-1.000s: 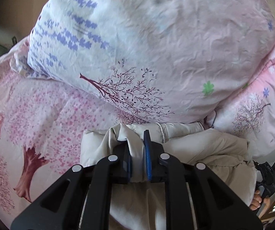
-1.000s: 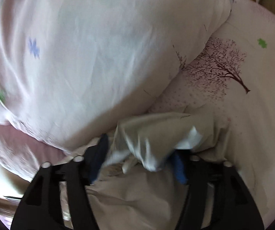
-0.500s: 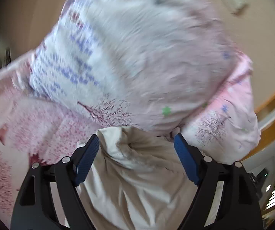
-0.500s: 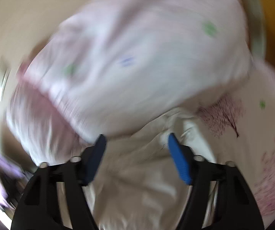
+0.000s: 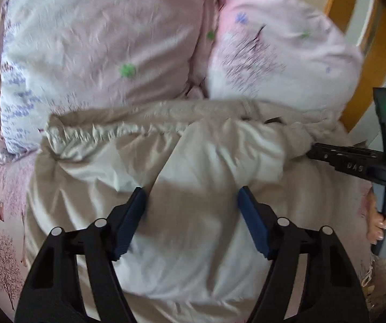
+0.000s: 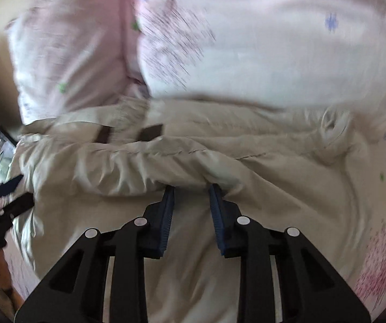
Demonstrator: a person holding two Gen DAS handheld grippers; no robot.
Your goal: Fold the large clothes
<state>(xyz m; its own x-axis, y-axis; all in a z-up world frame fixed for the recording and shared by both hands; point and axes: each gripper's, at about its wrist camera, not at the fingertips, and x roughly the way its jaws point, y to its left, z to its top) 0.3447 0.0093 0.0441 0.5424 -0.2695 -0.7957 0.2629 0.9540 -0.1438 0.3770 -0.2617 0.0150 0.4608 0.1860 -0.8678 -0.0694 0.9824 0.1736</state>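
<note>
A second ago the left gripper (image 5: pixel 191 204) is clamped on a bunched fold of the beige padded coat (image 5: pixel 193 242); now its blue pads (image 5: pixel 252 226) stand wide apart with the fabric lying loose between them. The right gripper (image 6: pixel 191 202), spread wide around a lump of the coat a second ago, now has its fingers (image 6: pixel 166 215) drawn nearer together, still with a gap, at the edge of a rolled fold. Both views swing from one pillow (image 5: pixel 98 48) to face two pillows side by side, the coat now spread wide beneath them
</note>
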